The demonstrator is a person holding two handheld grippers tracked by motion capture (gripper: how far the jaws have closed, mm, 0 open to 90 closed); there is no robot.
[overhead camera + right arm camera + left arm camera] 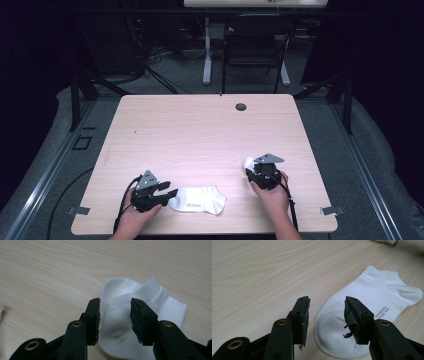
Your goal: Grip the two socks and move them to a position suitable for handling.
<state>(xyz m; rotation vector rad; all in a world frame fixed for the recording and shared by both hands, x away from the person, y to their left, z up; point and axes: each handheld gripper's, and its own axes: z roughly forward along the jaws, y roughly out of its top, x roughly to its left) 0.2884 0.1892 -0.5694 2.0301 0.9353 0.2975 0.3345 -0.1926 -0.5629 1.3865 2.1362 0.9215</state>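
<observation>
A white ankle sock (197, 200) lies flat near the table's front edge, with grey lettering along its sole (372, 297). My left gripper (167, 192) is at its left end, jaws open over the toe (327, 302), pads apart from the fabric. A second white sock (248, 163) lies crumpled at the right, its ribbed cuff folded over (152, 290). My right gripper (255, 172) stands just behind it. Its jaws (115, 301) are open with the bunched sock between and beneath them, neither pad pressing on it.
The light wooden table (200, 130) has a round cable hole (241, 106) near its far edge. A black chair (255, 45) and a white desk leg (207, 50) stand beyond it. Cables trail from both grippers toward the front edge.
</observation>
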